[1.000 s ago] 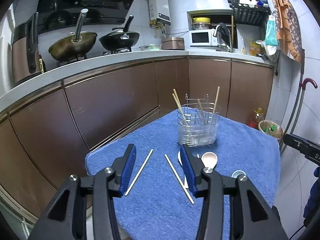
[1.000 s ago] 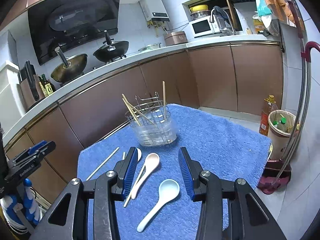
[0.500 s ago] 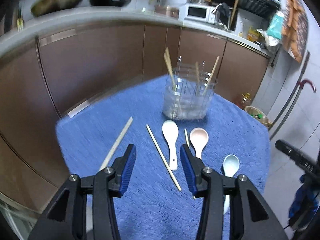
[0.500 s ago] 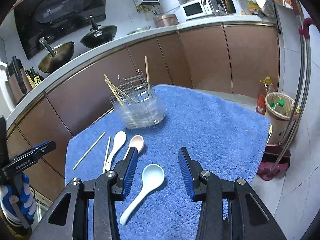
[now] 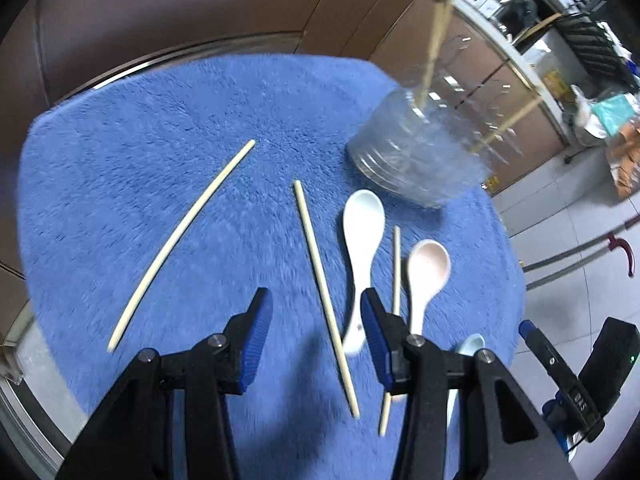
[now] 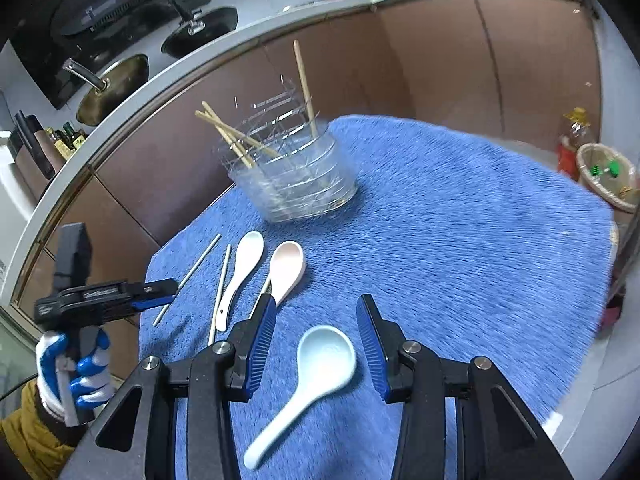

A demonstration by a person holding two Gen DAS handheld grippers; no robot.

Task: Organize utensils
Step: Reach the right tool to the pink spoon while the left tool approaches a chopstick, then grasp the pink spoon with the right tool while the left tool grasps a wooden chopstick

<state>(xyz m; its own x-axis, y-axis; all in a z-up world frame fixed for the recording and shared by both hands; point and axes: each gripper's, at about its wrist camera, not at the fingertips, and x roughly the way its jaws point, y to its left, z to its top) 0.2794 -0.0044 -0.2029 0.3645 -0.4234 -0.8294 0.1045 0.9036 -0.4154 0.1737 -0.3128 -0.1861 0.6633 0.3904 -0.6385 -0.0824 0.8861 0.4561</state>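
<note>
From the left wrist, the left gripper [image 5: 316, 322] hangs with its blue-padded jaws apart and nothing between them, above the blue fleecy towel [image 5: 140, 128]. A thin pale wooden chopstick [image 5: 325, 294] lies just under the gap, slanting toward the near edge. A second one [image 5: 188, 236] lies off to the left, a third [image 5: 394, 312] beside the white ceramic spoon [image 5: 362, 248] and the pink ceramic spoon [image 5: 426, 276]. The clear plastic utensil holder [image 5: 416, 160] stands beyond, already holding chopsticks. I'd say the middle chopstick is the target: the pads should turn to cross it squarely and close near its middle, so it doesn't swing.

From the right wrist, the right gripper [image 6: 316, 336] is likewise open and empty, straddling the bowl of a pale blue ceramic spoon [image 6: 316, 372] on the towel. The slim handle looks the better place to pinch; the rounded bowl could slip.
</note>
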